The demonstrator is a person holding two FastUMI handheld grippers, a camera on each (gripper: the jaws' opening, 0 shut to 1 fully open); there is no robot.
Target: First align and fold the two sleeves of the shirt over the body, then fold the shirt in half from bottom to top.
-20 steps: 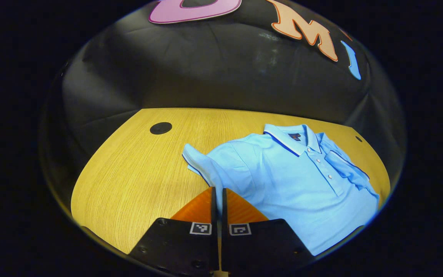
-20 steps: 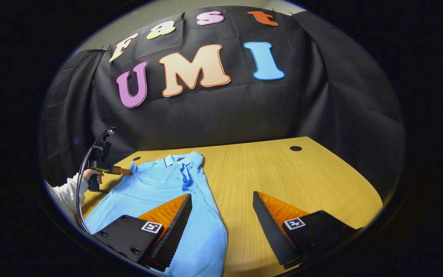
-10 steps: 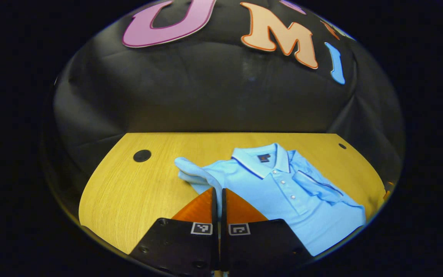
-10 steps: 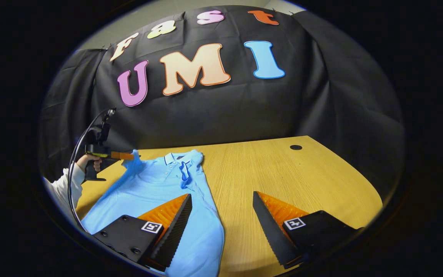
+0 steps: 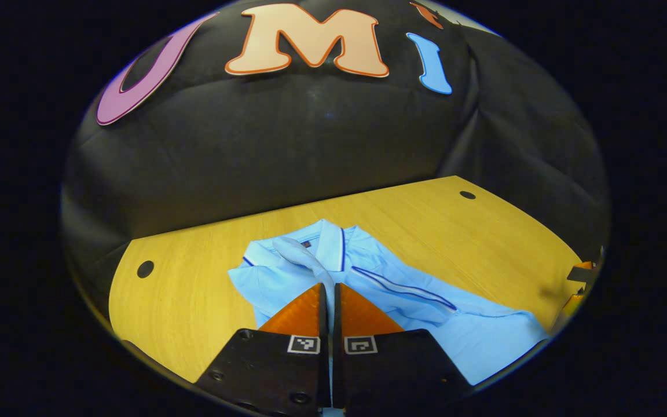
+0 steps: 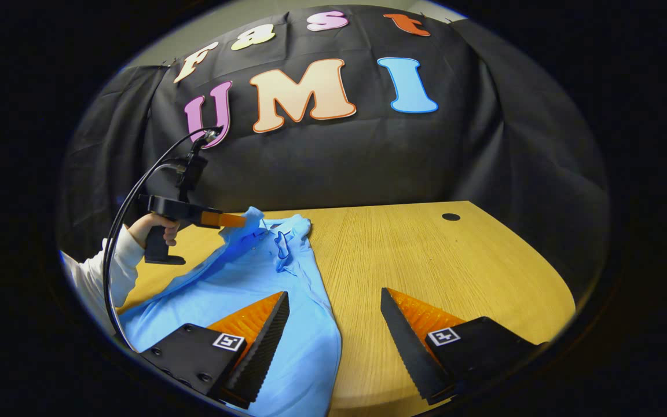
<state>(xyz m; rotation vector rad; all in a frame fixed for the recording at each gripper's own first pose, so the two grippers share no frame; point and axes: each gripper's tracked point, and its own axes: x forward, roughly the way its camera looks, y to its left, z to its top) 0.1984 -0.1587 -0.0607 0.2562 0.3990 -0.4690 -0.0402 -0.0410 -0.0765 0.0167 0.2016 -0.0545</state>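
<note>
We hold the left gripper [image 5: 329, 286] pinched tight on the left sleeve [image 5: 304, 255] of the light blue polo shirt [image 5: 414, 301], and the sleeve hangs up in the air over the collar [image 5: 330, 243]. The shirt lies on the wooden table [image 5: 194, 289], with its other sleeve already folded across the chest. Our right gripper [image 6: 333, 307] is wide open and holds nothing, low above the bottom part of the shirt and the table. We think the sleeve could slip out of the pinch, because the cloth looks thin, soft and floppy. It could also land crooked or bunch up, since it is twisted into a roll. If we pull too far, the whole shirt could slide on the smooth table. The collar looks stiffer, with a dark stripe along its edge.
</note>
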